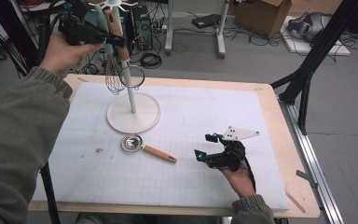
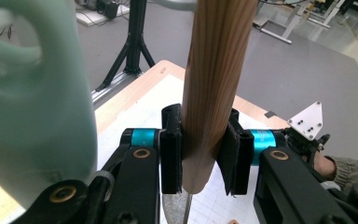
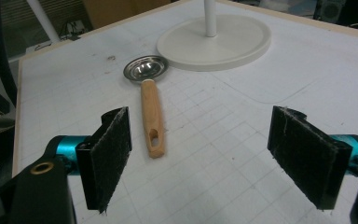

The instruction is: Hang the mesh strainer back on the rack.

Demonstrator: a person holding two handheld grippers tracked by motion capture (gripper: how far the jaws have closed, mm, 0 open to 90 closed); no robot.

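The left gripper is raised beside the top of the white stand at the far left of the table; its jaws are clamped on the wooden handle of the whisk, whose wire head hangs below the grip, close to the stand's pole; in the left gripper view the handle stands upright between both pads, with a pale green utensil just beside it; the right gripper rests low over the mat with its jaws spread wide and nothing between them; a wooden-handled steel scoop lies on the mat ahead of it, near the stand's round base.
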